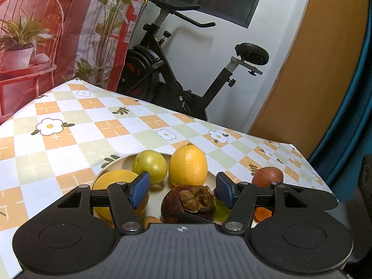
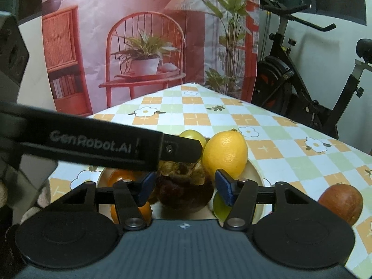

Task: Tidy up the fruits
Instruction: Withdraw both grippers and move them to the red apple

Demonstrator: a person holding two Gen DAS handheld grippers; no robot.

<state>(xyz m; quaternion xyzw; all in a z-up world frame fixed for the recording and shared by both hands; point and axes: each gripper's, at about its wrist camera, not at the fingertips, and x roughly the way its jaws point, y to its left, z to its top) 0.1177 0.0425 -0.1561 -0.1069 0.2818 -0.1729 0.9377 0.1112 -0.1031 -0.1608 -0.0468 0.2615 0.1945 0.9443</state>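
Note:
A cream plate (image 1: 116,162) on the checked tablecloth holds several fruits: a lemon (image 1: 187,165), a green fruit (image 1: 150,167), a large yellow fruit (image 1: 111,183), a dark mangosteen (image 1: 186,203), orange pieces and a lime. My left gripper (image 1: 182,189) is open above the mangosteen. My right gripper (image 2: 184,187) is open, its blue pads either side of the mangosteen (image 2: 184,191), apart from it. The lemon (image 2: 224,154) stands behind. A reddish-brown fruit (image 2: 340,203) lies on the cloth right of the plate (image 2: 254,172), also in the left wrist view (image 1: 267,176).
The left gripper's black body (image 2: 97,145) crosses the right wrist view over the plate. The table's far edge (image 1: 162,107) is close to an exercise bike (image 1: 176,74). A printed backdrop (image 2: 151,46) hangs behind the table.

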